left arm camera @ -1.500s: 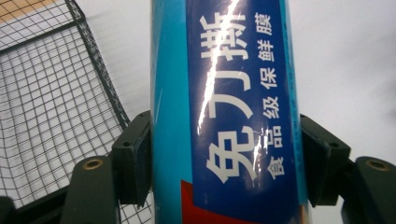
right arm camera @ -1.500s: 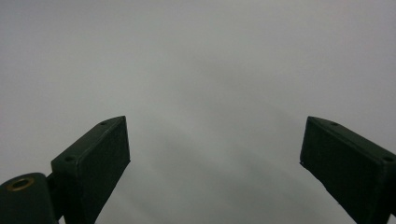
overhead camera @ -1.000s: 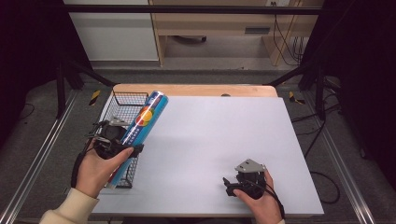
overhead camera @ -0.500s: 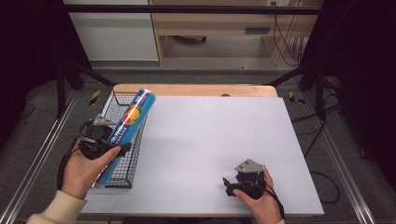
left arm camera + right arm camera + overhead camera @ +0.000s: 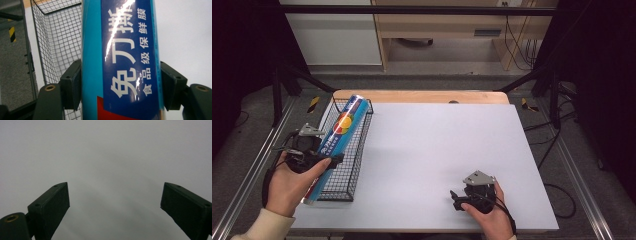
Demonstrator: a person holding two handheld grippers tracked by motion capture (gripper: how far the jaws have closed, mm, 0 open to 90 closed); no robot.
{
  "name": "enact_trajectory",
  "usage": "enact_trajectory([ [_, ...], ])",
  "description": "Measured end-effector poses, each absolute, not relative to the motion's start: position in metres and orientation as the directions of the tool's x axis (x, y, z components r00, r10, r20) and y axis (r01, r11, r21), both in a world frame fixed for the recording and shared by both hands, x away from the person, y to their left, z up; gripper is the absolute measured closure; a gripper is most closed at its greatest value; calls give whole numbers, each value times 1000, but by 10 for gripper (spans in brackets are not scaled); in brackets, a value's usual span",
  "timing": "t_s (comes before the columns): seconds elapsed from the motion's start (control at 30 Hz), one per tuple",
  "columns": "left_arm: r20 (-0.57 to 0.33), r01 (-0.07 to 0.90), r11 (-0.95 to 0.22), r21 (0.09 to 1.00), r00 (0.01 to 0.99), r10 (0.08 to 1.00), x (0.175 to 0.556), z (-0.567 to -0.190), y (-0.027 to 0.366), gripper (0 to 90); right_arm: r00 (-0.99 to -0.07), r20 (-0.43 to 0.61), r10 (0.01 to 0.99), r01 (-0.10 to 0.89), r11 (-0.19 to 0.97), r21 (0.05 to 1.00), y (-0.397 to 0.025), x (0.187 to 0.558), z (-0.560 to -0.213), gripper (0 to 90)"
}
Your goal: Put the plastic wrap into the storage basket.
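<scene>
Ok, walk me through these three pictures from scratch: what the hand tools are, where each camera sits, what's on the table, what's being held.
A person holds a two-jaw clamp in each hand. One picture is taken from above the white table; the other two come from cameras riding on the clamps, looking along their black jaws. The left gripper is shut on a long blue box of cling film, held over a black wire basket at the table's left edge. The right gripper rests near the table's front edge, jaws open, holding nothing.
</scene>
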State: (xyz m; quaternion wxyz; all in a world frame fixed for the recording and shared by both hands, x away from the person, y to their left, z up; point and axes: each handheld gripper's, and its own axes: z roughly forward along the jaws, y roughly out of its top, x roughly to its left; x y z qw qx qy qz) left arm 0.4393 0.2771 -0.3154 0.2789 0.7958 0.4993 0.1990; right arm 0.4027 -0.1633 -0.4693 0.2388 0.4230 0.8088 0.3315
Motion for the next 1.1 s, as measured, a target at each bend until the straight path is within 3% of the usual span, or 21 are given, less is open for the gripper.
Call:
enact_trajectory([
  [1.1,48,711,-336,618,392,919,425,-325,289,319,-538,-98,837,525,424,738,-161,401,-469,89],
])
